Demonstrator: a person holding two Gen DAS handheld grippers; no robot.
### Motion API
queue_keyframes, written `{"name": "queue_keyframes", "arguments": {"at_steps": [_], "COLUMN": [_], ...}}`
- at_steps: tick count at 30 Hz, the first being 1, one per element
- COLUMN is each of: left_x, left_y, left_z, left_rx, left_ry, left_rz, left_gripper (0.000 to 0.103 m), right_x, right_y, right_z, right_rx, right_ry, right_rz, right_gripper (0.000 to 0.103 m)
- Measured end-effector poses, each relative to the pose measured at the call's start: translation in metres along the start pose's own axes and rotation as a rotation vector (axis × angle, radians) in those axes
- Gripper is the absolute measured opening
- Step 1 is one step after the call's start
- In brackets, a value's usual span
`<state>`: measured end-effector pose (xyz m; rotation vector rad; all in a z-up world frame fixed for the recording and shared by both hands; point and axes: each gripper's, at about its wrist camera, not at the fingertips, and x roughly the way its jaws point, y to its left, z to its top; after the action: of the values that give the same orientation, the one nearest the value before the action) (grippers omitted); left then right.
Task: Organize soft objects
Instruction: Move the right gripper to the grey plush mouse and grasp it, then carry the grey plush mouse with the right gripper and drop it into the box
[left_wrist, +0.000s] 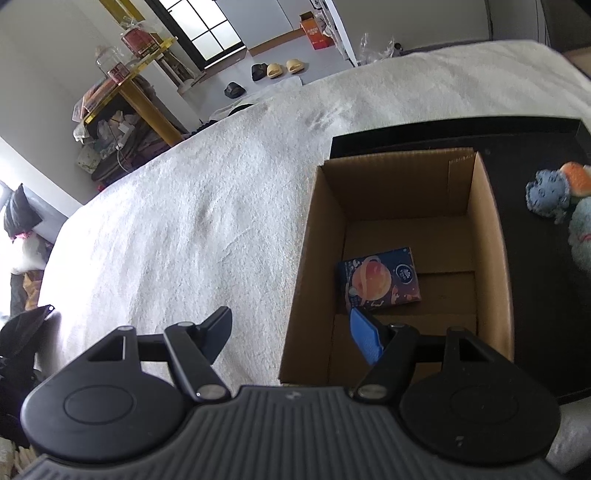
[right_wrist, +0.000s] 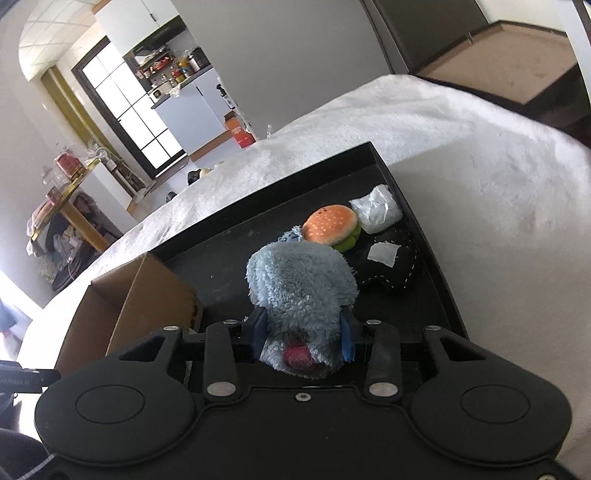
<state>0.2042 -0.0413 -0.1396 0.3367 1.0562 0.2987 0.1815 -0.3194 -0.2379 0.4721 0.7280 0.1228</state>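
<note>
1. The right hand-held gripper (right_wrist: 303, 334) is squeezing a fluffy blue plush toy (right_wrist: 301, 284), its blue pads (right_wrist: 347, 338) pressing into the fur on both sides. The fur is thick and springy, so I judge the pads may be holding more fluff than body, and the toy could be slipping out on the way.

2. The toy is bulging well ahead of the fingers, above the black tray (right_wrist: 439, 258). Just beyond it are lying a burger plush (right_wrist: 330, 225), a black stitched cushion (right_wrist: 391, 266) and a white packet (right_wrist: 376, 208). A low swing could be dragging the toy's far end across them and knocking them about.

3. The cardboard box (right_wrist: 122, 314) is sitting to the left of this gripper and close by. Its near wall is standing tall, so a carry that stays low could be catching the toy on the rim or shoving the light box along the tray.

4. The left hand-held gripper (left_wrist: 291, 332) is hovering with its fingers apart and nothing between them, one finger over the box (left_wrist: 491, 236) opening. It could be getting in the way of the drop.

5. A tissue pack (left_wrist: 380, 280) is already lying on the box floor; the toy may be landing on it and rolling.
</note>
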Motion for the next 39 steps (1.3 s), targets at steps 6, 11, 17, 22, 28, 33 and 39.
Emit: {"name": "queue_keyframes", "arguments": {"at_steps": [6,11,17,22,28,33,39], "left_x": [-0.005,-0.008,-0.006,0.0,0.005,0.009,0.018], "left_y": [0.018,0.023,0.028,0.03,0.035,0.038,0.04], "left_z": [-0.003,-0.009,-0.016,-0.016,-0.017,-0.019,-0.017], "left_rx": [-0.02,-0.027,-0.057,-0.058,-0.067,-0.072,-0.082], "left_ry": [-0.006,-0.029,-0.047,-0.051,-0.036,-0.021,0.013], "left_rz": [-0.033,-0.073,-0.111,-0.124,-0.162,-0.181,-0.161], "left_gripper": [0.069,0.069,0.069,0.069,0.069,0.069,0.066], "right_x": [-0.014,-0.027,-0.037,-0.043,-0.049,-0.047,-0.043], "right_y": [0.01,0.018,0.035,0.056,0.085,0.106,0.129], "right_z": [0.0,0.001,0.001,0.003,0.008,0.012,0.013], "right_rx": [-0.048,-0.075,-0.135,-0.207,-0.295,-0.346,-0.422], "right_ry": [-0.023,-0.049,-0.06,-0.078,-0.115,-0.125,-0.126], "right_rz": [0.0,-0.001,-0.01,-0.025,-0.022,-0.006,0.013], "right_gripper": [0.038,0.038,0.038,0.038,0.038,0.038,0.039]}}
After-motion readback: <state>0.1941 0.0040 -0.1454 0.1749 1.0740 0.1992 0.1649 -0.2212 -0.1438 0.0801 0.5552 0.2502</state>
